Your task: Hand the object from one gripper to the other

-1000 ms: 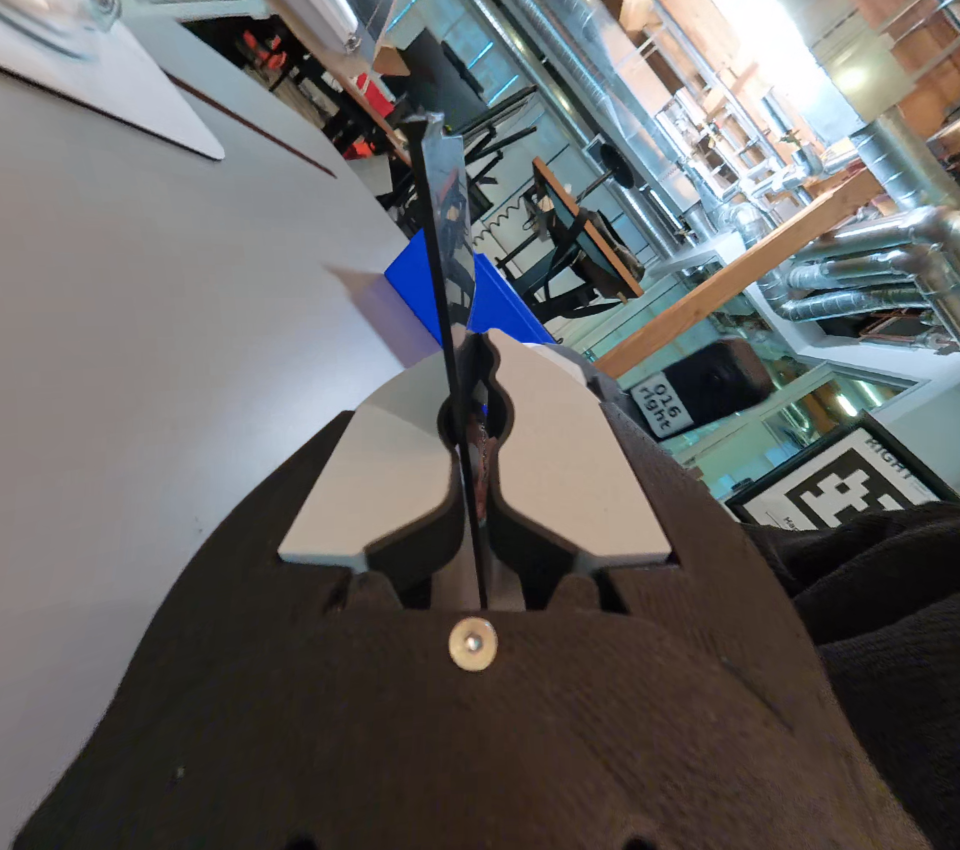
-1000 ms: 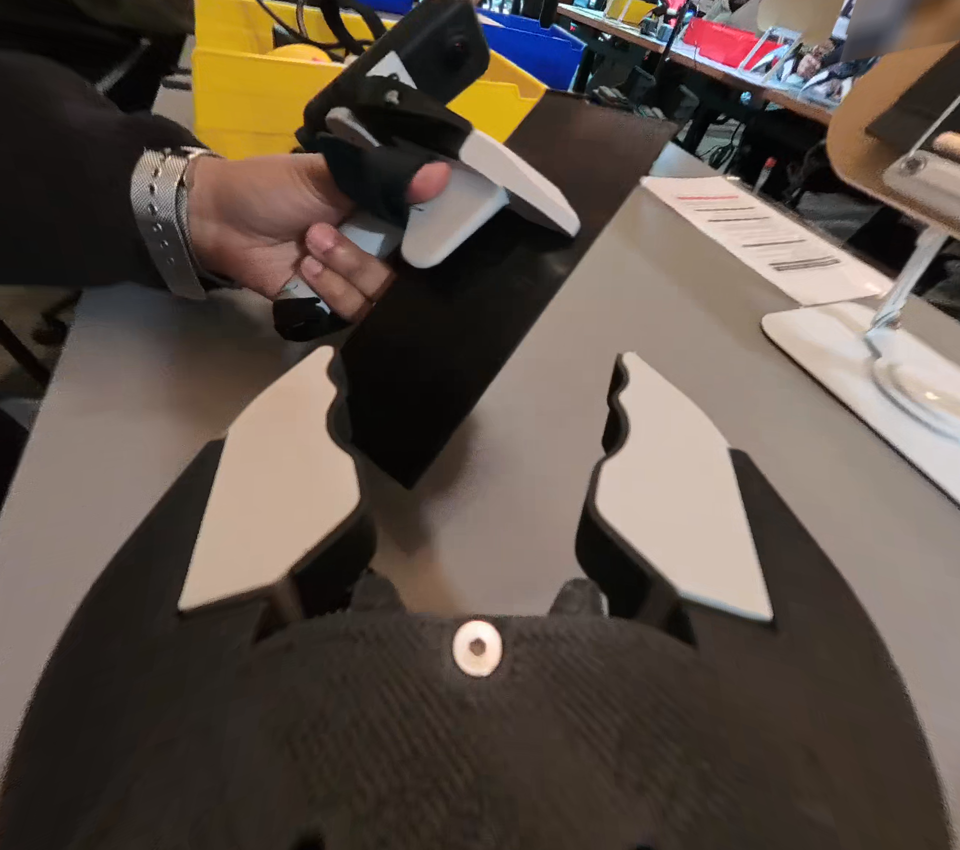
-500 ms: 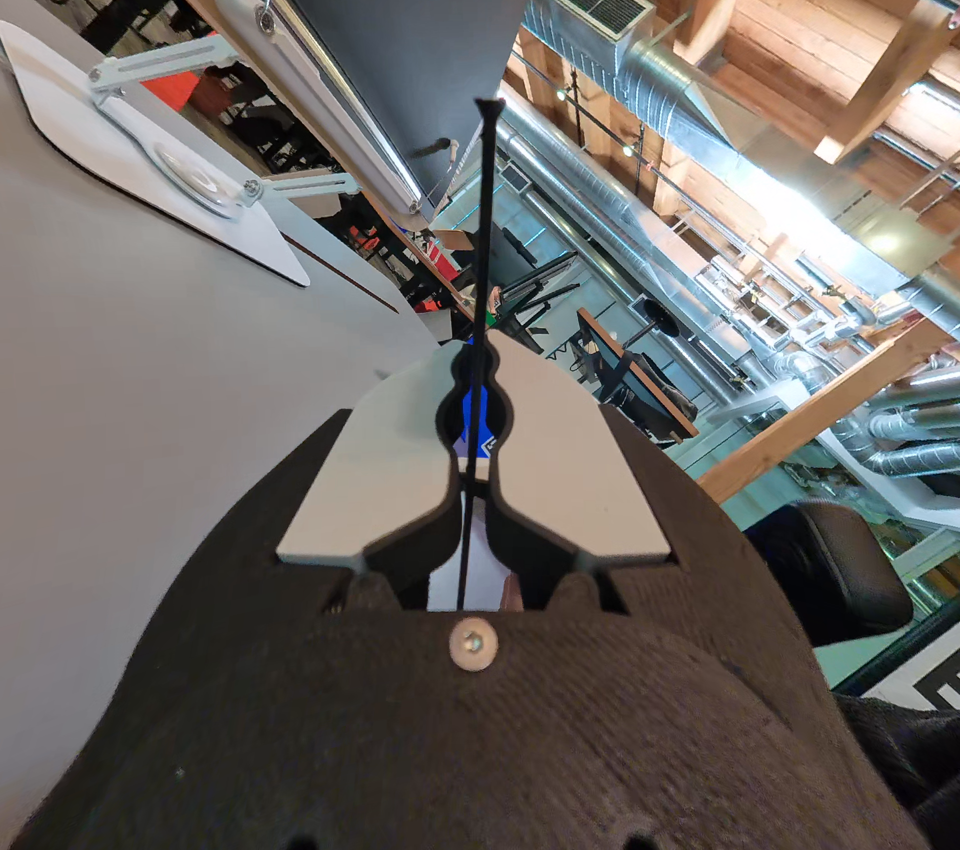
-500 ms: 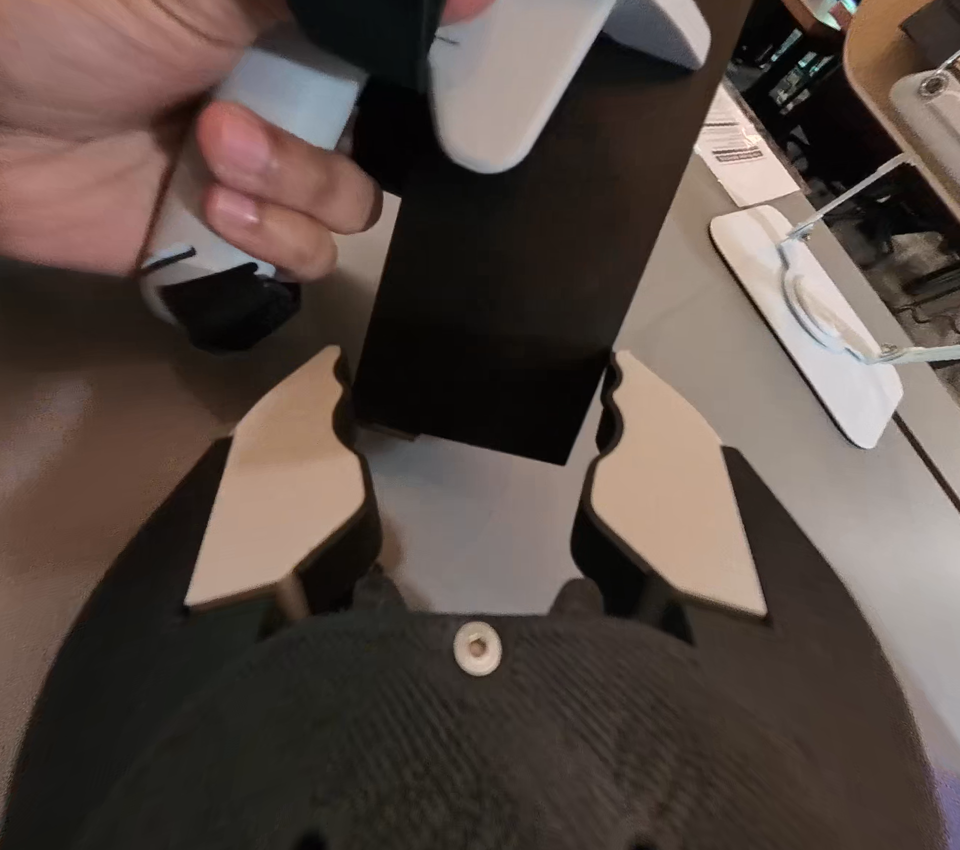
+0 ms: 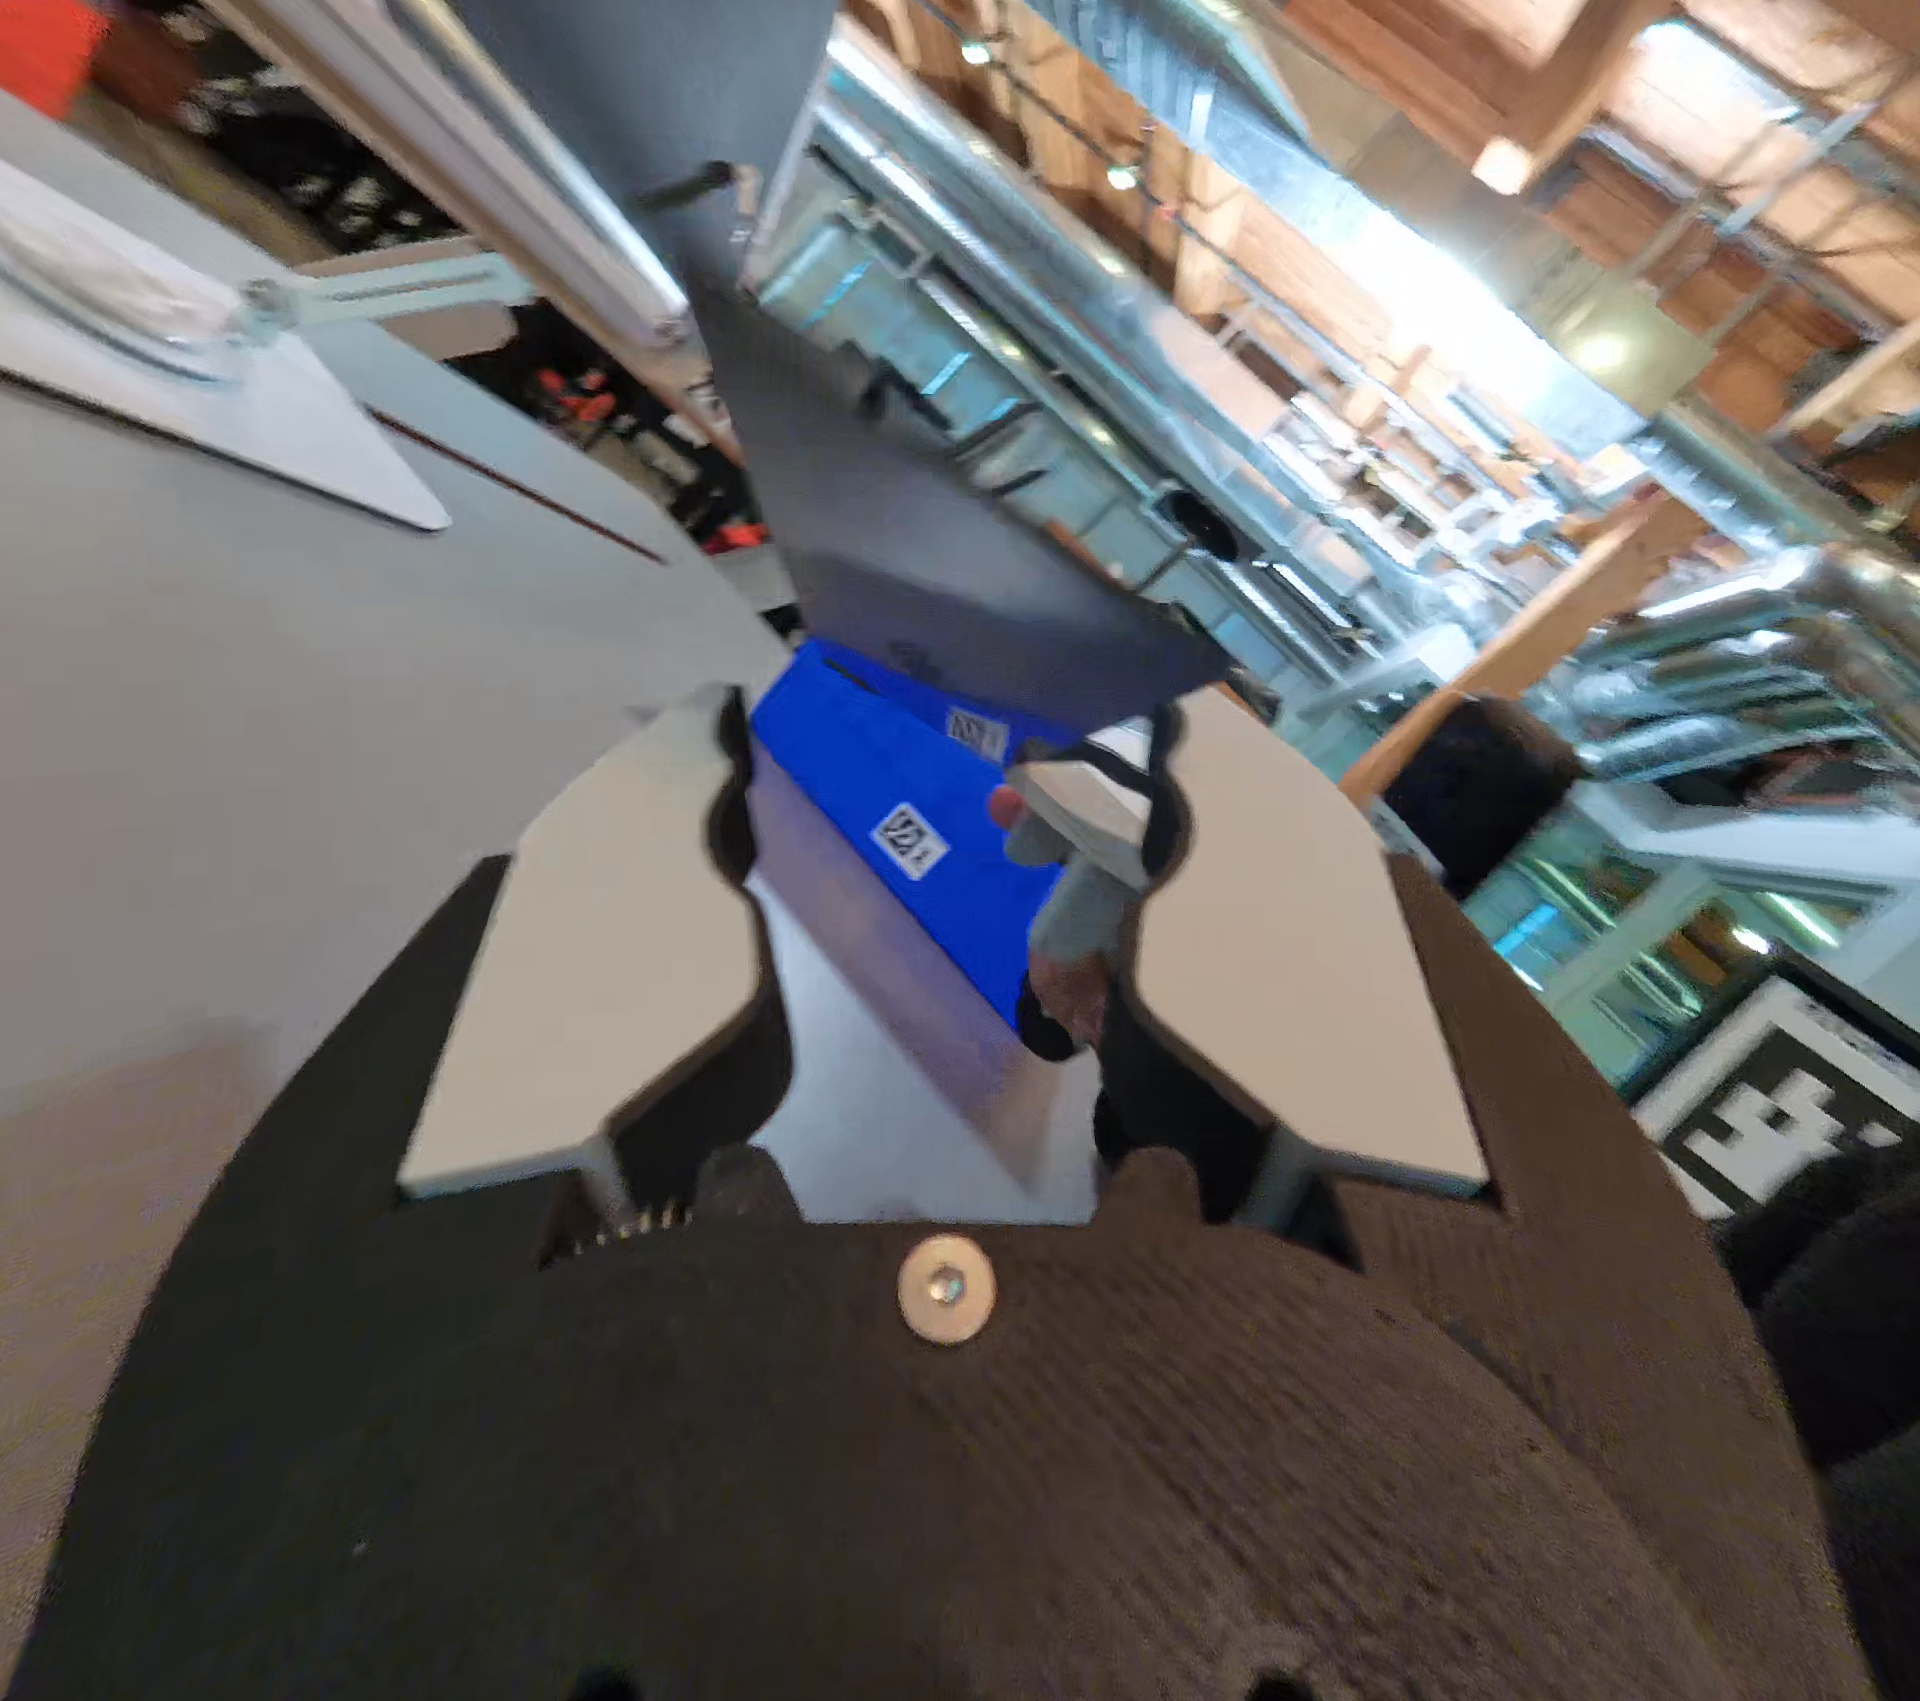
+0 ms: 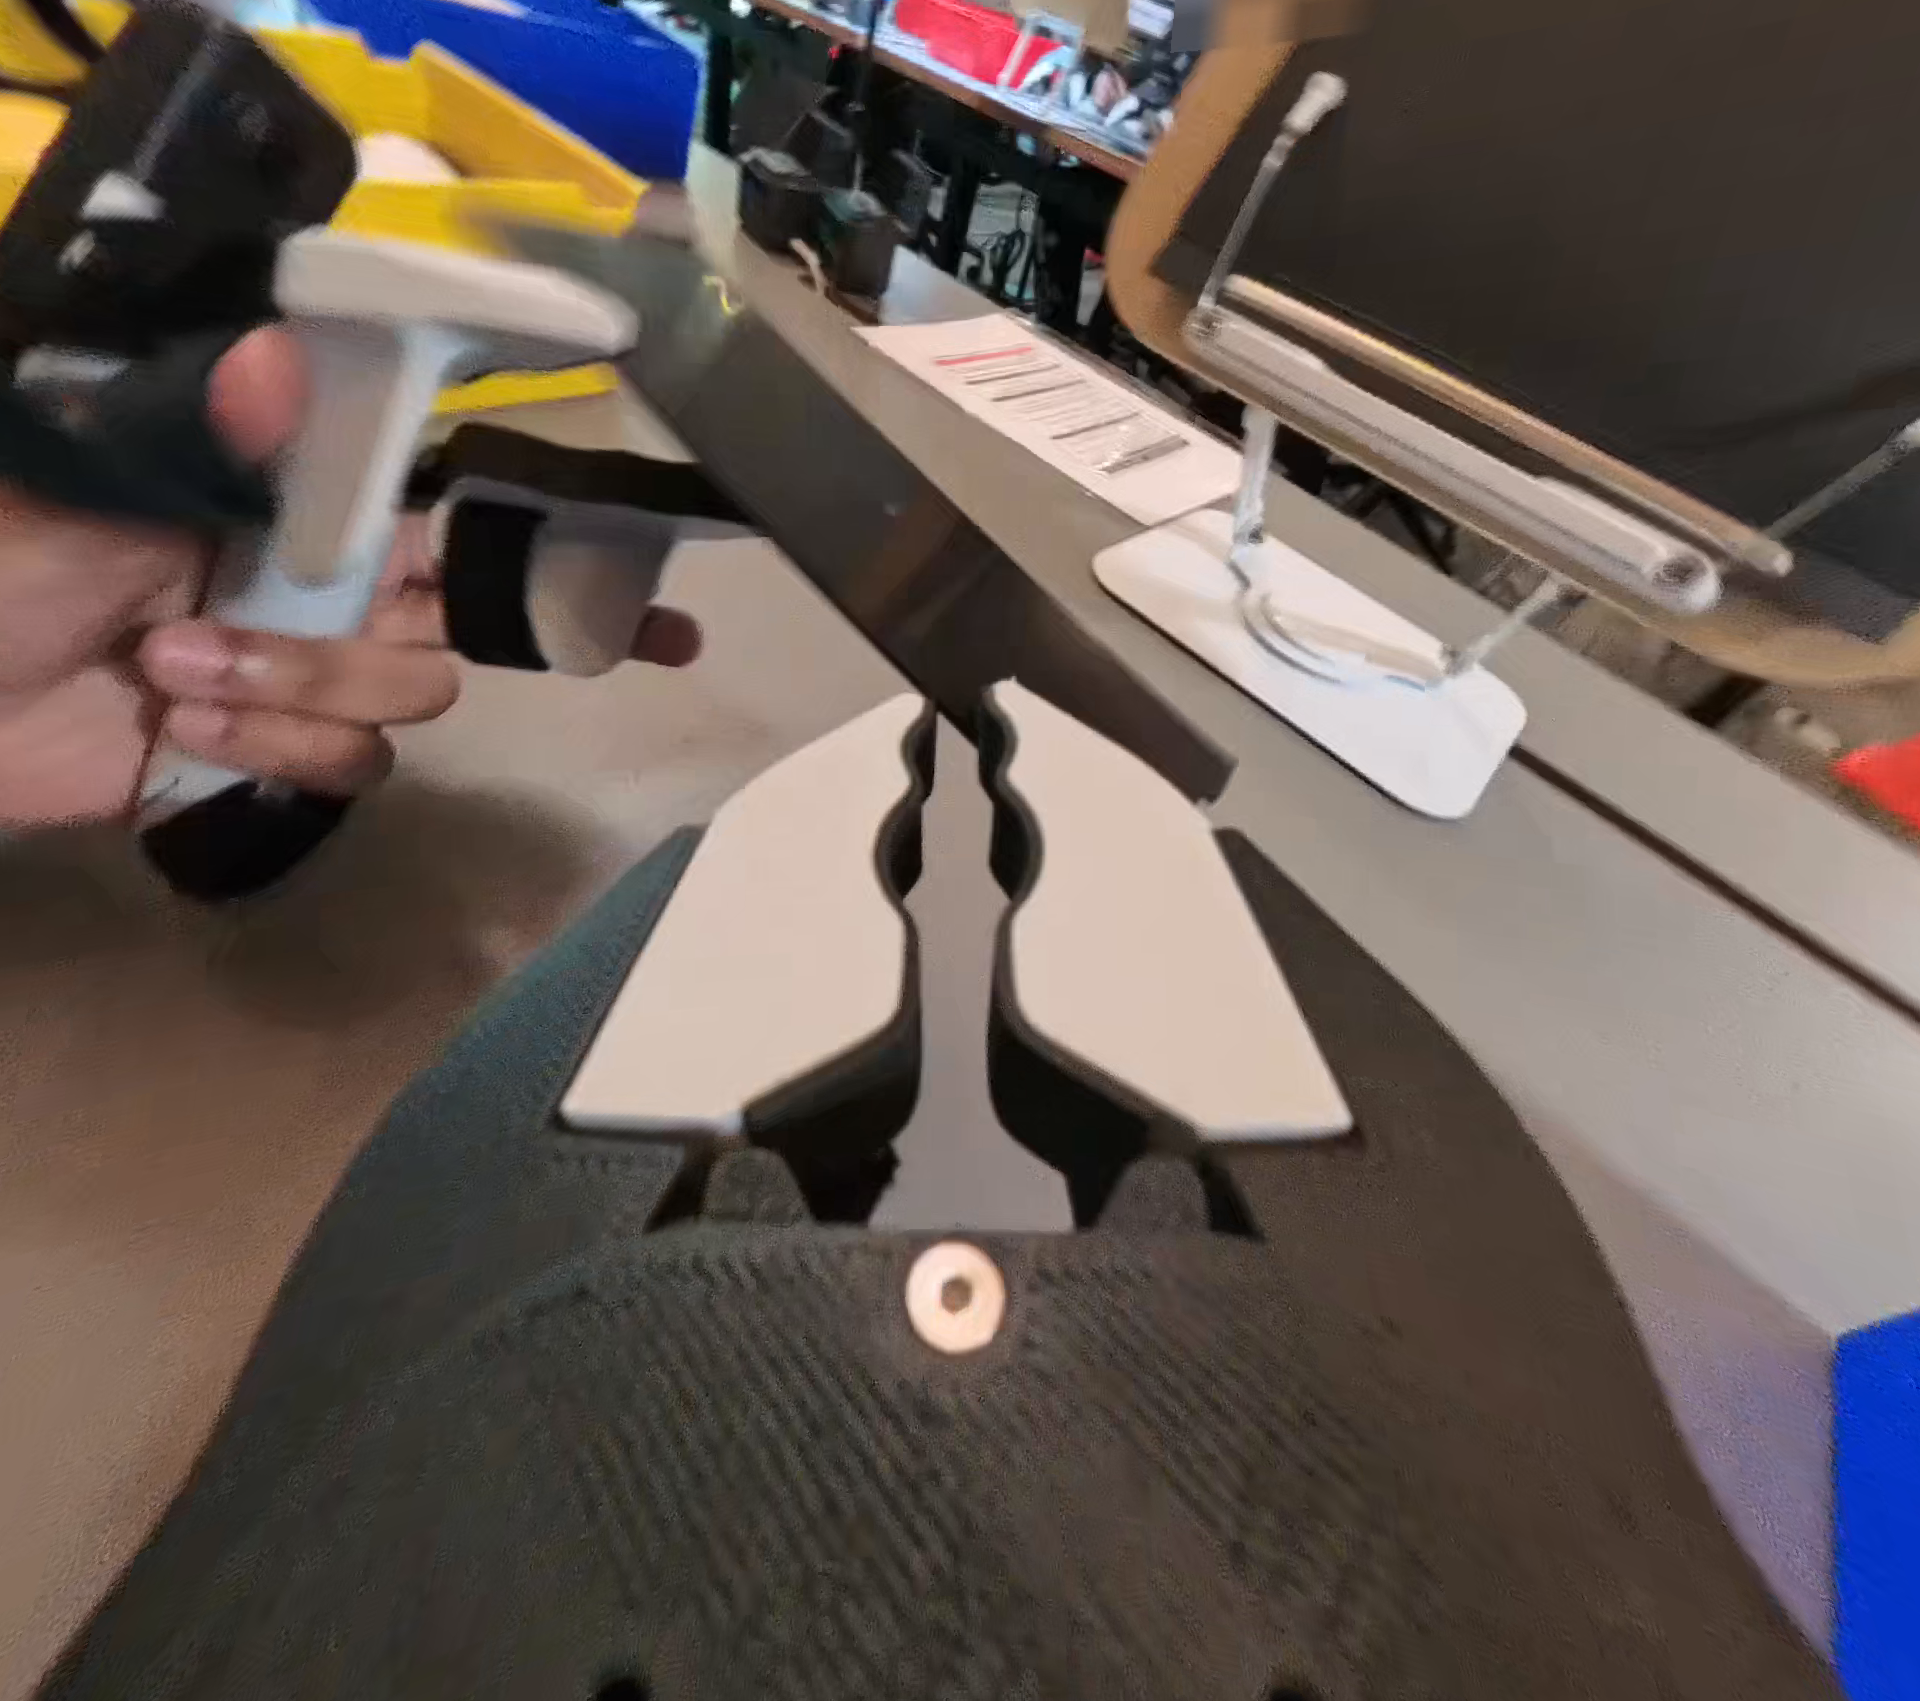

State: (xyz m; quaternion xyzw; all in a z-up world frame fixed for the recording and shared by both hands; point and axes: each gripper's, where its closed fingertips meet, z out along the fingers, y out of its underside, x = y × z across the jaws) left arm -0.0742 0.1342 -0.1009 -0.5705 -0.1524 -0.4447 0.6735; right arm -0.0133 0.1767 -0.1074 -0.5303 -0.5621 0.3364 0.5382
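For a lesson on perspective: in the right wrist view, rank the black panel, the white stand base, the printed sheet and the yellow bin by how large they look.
1. black panel, though it is nearest the camera
2. yellow bin, partly hidden
3. white stand base and printed sheet: too alike to rank.

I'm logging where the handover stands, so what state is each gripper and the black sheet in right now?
Left gripper: jaws open, nothing between them.
Right gripper: jaws shut on the black sheet's near end.
Black sheet: off the table, tilted, held by the right gripper; the left gripper's fingers sit on either side of its far part.
Grey table: nothing from the handover resting on it.
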